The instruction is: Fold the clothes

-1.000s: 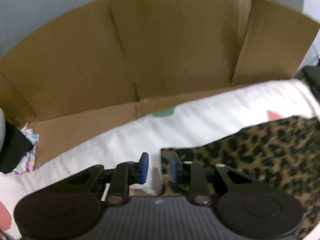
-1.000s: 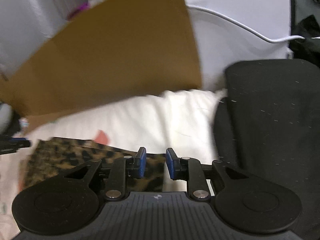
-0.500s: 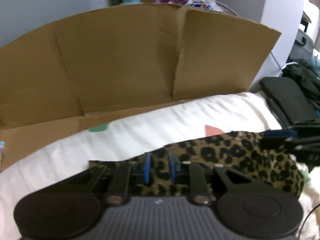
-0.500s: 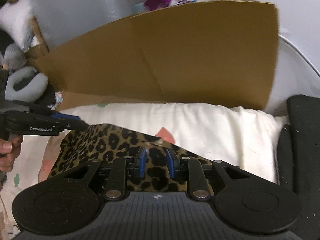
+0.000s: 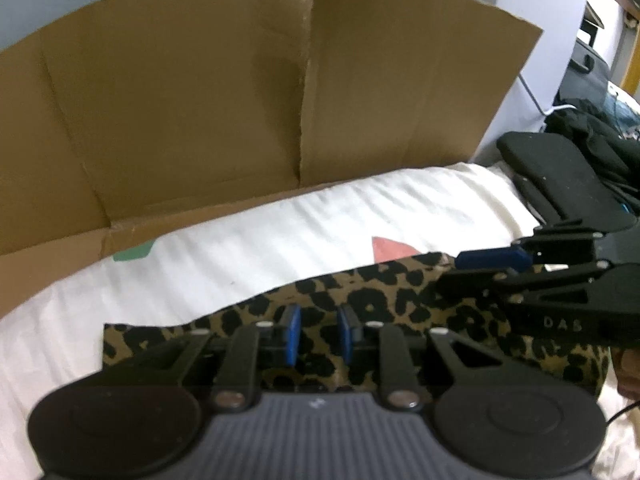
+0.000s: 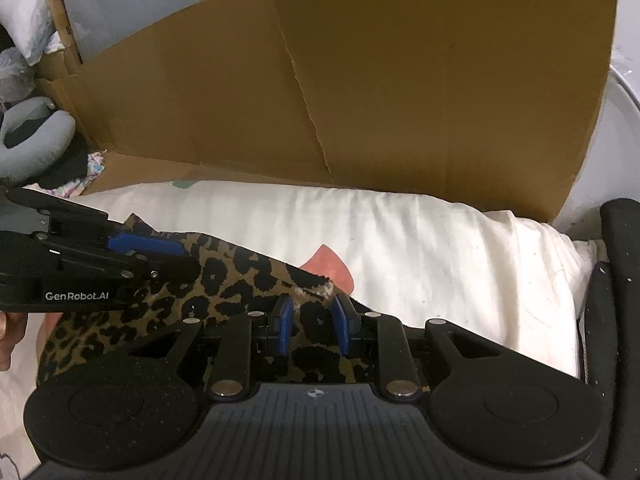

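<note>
A leopard-print garment (image 5: 380, 300) lies as a long band across the white bedding (image 5: 280, 232). My left gripper (image 5: 318, 320) is over its left part, with the blue pads narrowly apart and cloth bunched between them. In the right wrist view the same garment (image 6: 224, 280) rises in a ridge into my right gripper (image 6: 310, 312), whose pads pinch its far edge. Each gripper shows from the side in the other's view: the right gripper (image 5: 472, 270) at the garment's right corner, the left gripper (image 6: 152, 256) at its left corner.
A tall sheet of brown cardboard (image 5: 200, 100) stands along the far side of the bedding. A black padded seat (image 5: 560, 176) borders the bed on the right. A grey neck pillow (image 6: 36, 128) and a heap of clothes lie at the far left. A person's hand (image 6: 8, 332) holds the left gripper.
Both views have swung round with the garment's far edge staying at the pads. The garment now reads as a narrower band, and each gripper has come into the other's view.
</note>
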Available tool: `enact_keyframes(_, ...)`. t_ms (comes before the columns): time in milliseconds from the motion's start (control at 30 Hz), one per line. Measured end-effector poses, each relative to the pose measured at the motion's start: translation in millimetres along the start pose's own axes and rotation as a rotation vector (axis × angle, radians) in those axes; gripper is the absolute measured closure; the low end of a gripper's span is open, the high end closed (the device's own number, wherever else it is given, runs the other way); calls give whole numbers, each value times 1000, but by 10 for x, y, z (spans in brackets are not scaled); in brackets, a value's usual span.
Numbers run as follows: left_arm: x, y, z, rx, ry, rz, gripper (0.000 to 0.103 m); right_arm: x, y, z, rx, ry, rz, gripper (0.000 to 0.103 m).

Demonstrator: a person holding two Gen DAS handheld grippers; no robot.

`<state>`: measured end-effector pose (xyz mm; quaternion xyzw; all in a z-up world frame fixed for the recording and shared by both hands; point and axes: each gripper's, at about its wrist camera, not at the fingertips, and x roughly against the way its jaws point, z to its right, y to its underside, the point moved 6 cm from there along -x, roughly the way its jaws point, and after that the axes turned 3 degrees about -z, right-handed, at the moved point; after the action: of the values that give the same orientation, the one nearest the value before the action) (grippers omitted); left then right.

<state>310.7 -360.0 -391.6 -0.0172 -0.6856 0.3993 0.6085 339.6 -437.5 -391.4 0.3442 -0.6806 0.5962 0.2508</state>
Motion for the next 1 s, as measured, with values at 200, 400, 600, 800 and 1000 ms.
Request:
enact_keyframes(200,-115,54,-72,28,4,-9,78,-127,22,-41,36,12,-24,78)
enact_keyframes(400,-128,78,-65,16,-5,10,78,-118,13,-12,24,4,-29,78)
enact_keyframes(600,-134,95,-58,39,-28,28,79,140,-167,-74,38,10,42,80)
enact_keyframes(800,-141,94,-106,63,-5,30,79,27,-33,-125,33,-11,1,81)
enact_keyframes(1000,-92,83,-92,65,-11,37,80,-78,61,-69,5,-34,-36,80)
